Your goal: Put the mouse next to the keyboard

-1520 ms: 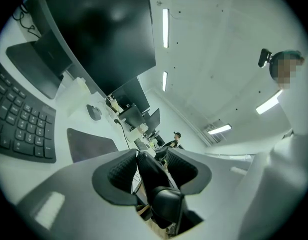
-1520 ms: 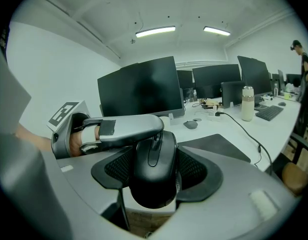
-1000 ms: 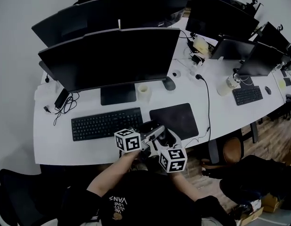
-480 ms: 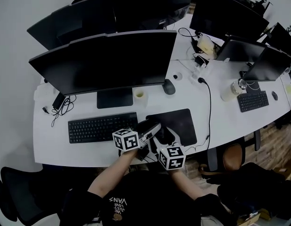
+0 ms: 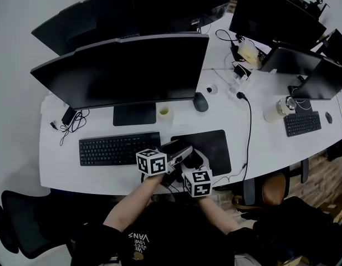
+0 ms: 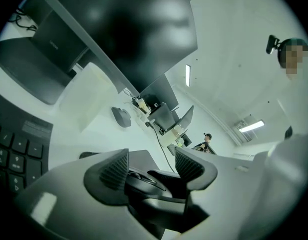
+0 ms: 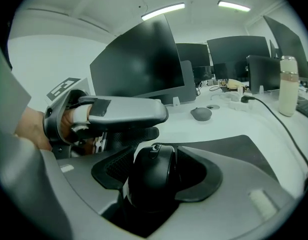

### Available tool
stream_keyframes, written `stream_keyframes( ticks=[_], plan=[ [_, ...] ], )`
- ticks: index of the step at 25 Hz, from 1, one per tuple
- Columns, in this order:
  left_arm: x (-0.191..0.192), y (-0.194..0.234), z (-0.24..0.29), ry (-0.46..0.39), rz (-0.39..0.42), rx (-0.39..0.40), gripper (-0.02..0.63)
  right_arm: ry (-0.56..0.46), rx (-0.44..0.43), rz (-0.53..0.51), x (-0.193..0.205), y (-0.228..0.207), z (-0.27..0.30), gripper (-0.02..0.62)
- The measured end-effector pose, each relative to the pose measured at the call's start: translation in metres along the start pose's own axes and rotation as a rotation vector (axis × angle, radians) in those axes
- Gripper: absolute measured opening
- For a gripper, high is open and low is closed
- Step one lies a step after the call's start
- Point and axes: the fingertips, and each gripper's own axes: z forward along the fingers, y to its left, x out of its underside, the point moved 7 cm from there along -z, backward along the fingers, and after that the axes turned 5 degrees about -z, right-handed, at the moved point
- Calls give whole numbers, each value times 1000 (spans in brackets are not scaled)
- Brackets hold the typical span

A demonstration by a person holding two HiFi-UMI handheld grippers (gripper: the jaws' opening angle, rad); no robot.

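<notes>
Black and slick, the mouse (image 7: pixel 151 184) is pinched by the right gripper (image 7: pixel 161 163) (left gripper (image 6: pixel 151 166) spread wide, pressing nothing) and could slip before reaching the keyboard (image 5: pixel 118 148) at nine o'clock.

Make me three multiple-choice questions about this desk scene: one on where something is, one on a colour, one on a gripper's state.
1. Where does the mouse pad lie from the keyboard? A left; B right; C on it.
2. The mouse in the right gripper is: A white; B black; C red.
3. The left gripper is: A open; B shut on the mouse; C shut on the keyboard.
B: the head view shows the pad right of the keyboard. B: its shell is black. A: its jaws stand wide apart, pressing nothing.
</notes>
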Motion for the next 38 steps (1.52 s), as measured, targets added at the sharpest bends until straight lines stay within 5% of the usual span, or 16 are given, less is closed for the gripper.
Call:
stream_keyframes(
  ticks=[38],
  plan=[
    [-18,27,-83,-174,-9,-132,265,122,100,-76,7,-10,42,275]
  ],
)
